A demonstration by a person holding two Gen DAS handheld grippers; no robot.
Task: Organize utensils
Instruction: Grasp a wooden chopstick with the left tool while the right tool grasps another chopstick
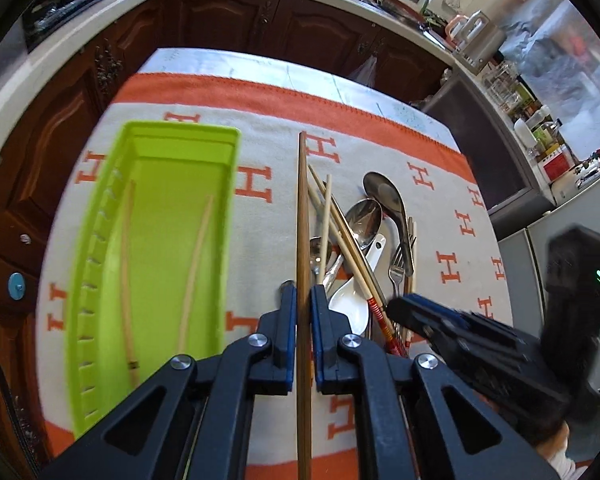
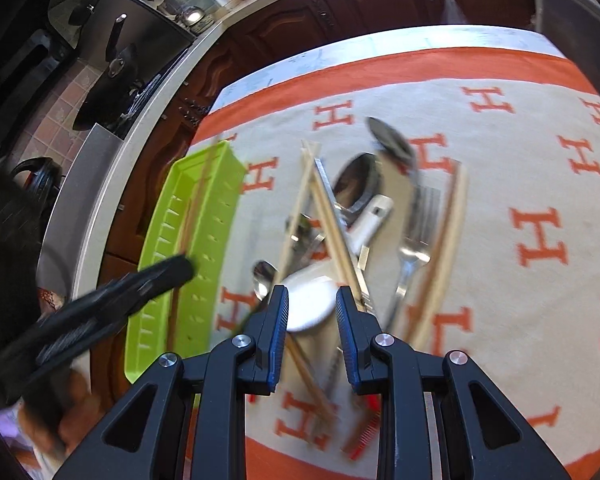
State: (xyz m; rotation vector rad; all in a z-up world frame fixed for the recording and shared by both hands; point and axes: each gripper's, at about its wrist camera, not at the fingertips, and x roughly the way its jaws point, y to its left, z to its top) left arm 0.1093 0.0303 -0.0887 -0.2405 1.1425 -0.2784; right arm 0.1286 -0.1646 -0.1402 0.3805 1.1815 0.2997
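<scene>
Brown chopstick (image 1: 303,216) clamped between left gripper (image 1: 303,294) fingers.

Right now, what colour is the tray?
Lime green tray, plain, with slotted sides; clearest in the left wrist view.

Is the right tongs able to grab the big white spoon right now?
Probably yes. The right tongs are open and empty, and the white spoon lies right in front of the gap. A pale chopstick lies across the spoon, so it might get pinched along with it.
</scene>
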